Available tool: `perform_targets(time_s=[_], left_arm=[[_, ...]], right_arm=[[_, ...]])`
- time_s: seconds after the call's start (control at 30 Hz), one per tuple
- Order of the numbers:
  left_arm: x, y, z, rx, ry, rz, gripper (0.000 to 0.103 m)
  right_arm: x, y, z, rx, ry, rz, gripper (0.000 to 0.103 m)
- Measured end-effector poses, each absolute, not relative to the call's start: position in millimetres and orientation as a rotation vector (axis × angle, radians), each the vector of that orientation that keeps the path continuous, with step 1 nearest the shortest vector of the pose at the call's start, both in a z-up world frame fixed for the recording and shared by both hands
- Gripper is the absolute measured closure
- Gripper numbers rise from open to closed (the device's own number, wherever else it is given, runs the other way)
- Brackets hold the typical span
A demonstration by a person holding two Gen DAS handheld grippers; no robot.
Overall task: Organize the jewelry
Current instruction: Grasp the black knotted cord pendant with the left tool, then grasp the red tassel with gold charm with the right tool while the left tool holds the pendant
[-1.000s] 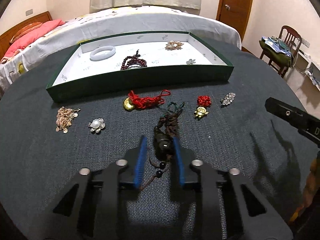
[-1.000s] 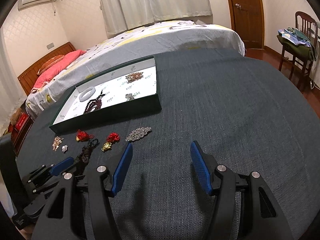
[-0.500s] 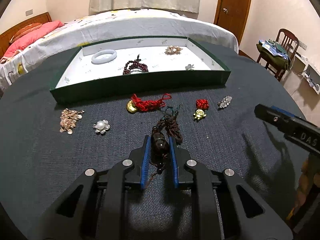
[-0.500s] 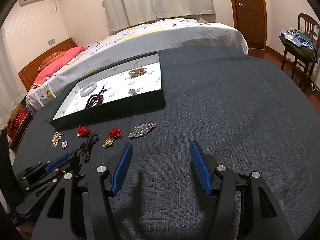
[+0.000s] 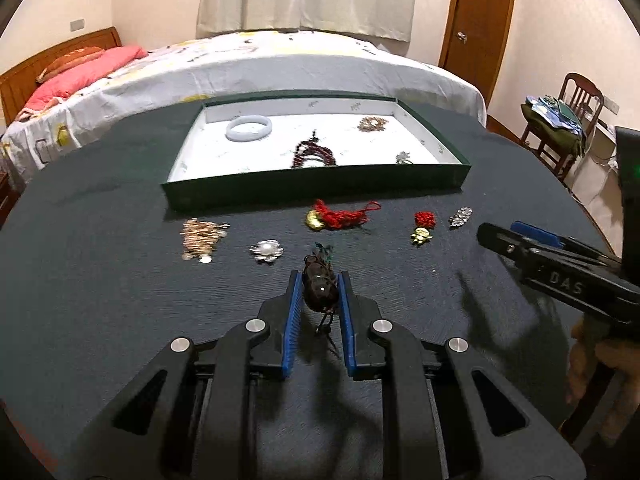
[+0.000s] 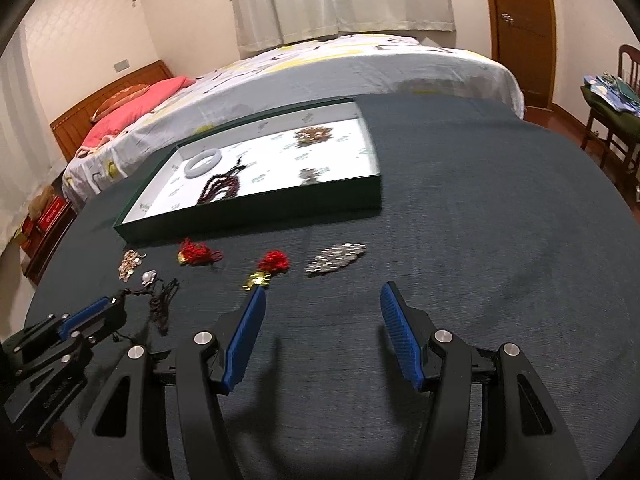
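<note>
My left gripper (image 5: 319, 280) is shut on a dark pendant (image 5: 320, 294), held off the dark table. Its braided brown cord (image 6: 162, 304) hangs below the left gripper (image 6: 112, 304) in the right wrist view. Beyond lies a green tray (image 5: 312, 190) with a white floor. It holds a white bangle (image 5: 249, 128), a dark red bead bracelet (image 5: 314, 154), a brown brooch (image 5: 373, 123) and a small silver flower (image 5: 404, 157). My right gripper (image 6: 323, 290) stands open with nothing between its fingers, just short of a silver rhinestone brooch (image 6: 336, 259).
Loose pieces lie in front of the tray: a gold coin cluster (image 5: 200, 236), a pearl brooch (image 5: 267, 250), a red cord with a gold charm (image 5: 340, 218), a red knot with a gold charm (image 5: 422, 226). A bed (image 5: 280, 64) stands behind the table, a chair (image 5: 560, 128) at the right.
The left jaws closed on the dark pendant and rose with it, drawing the cord off the cloth. The right gripper has drifted towards the jewelry, still open.
</note>
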State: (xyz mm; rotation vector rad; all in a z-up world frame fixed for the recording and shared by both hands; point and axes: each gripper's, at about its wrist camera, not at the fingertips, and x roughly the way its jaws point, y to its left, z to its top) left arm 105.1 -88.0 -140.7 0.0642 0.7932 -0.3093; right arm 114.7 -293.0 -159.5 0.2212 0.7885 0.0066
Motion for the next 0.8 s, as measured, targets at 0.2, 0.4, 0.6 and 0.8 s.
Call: perform_targets(time_s=[0.2, 0.4, 0.6, 0.8], left_arm=[[102, -68, -135, 0.057, 0.779, -0.266, 0.085], [104, -43, -132, 0.028, 0.773, -0.21, 0.085], [112, -17, -133, -0.011, 0.776, -0.152, 0.086], [117, -6, -133, -0.03, 0.778, -0.128, 0.086]], right_arm=[[129, -267, -166, 0.181, 0.815, 0.047, 0.045], [147, -253, -173, 0.153, 0.851, 0.051, 0.051], [159, -246, -178, 0.114, 0.872, 0.028, 0.055], [163, -243, -178, 0.052, 0.877, 0.009, 0.065]])
